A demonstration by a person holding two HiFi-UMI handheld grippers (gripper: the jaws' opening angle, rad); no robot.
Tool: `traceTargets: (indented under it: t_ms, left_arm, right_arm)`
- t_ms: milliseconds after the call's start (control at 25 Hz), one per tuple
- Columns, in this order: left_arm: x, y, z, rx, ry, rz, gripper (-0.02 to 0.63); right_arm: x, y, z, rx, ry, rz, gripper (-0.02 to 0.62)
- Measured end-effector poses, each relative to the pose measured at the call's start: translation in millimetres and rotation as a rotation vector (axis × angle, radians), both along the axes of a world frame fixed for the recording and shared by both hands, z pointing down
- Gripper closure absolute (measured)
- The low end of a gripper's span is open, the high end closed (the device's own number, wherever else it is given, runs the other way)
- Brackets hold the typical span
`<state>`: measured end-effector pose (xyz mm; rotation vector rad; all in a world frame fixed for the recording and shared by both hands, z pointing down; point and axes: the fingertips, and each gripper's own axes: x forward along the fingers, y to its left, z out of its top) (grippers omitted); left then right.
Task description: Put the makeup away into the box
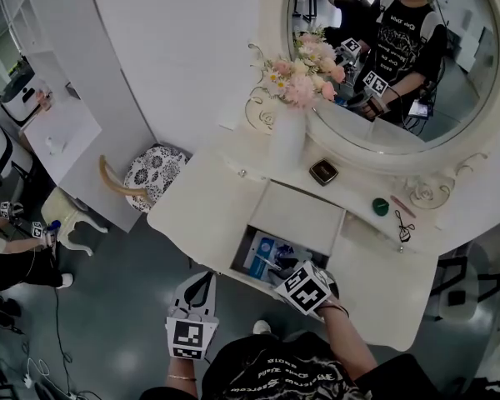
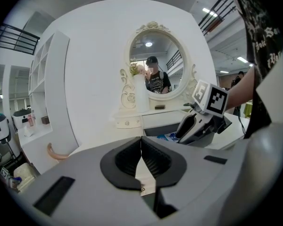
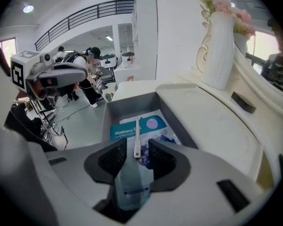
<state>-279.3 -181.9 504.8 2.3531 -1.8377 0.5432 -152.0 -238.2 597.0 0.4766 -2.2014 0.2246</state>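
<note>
The vanity's open drawer [image 1: 248,238] holds a blue printed packet [image 1: 263,253]. My right gripper [image 1: 280,272] hangs over the drawer's front and points down into it. In the right gripper view its jaws [image 3: 137,157] stand open. A thin white stick [image 3: 137,138] lies between them, touching neither pad, on the blue packet [image 3: 153,124]. A clear bluish sachet [image 3: 132,185] shows below the jaws. My left gripper [image 1: 202,280] is shut and empty [image 2: 141,157], held off the table's front left. On the tabletop lie a dark compact [image 1: 323,171], a green round item [image 1: 381,207] and a pink pencil [image 1: 402,207].
A white vase of flowers [image 1: 287,140] stands behind the drawer under the oval mirror [image 1: 450,98]. A small black item [image 1: 404,227] lies at the right of the tabletop. A patterned stool [image 1: 154,173] stands left of the table. People sit at far left.
</note>
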Motion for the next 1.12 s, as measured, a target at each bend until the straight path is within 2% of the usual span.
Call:
traceTargets:
  t_ms: [400,600,840,1000,1120]
  left_arm:
    - [13,-2,-4,0.026,0.007,0.035,0.591]
    - [22,-7,-6,0.036,0.005,0.069,0.589]
    - [41,-14,-6,0.037,0.027,0.121,0.591]
    - [58,-17,-7,0.036,0.058,0.165,0.59]
    - [73,-22,-11,0.049,0.047,0.205,0.59]
  right_arm:
    - [9,4,-24,0.02,-0.127,0.087,0.376]
    - [28,3,-43,0.036,-0.21,0.178,0.376]
    - [58,4,-66,0.105,-0.249,0.253,0.379]
    - [84,9,-74,0.147,-0.269,0.336,0.4]
    - [106,9,-80,0.164,-0.293,0.41,0.4]
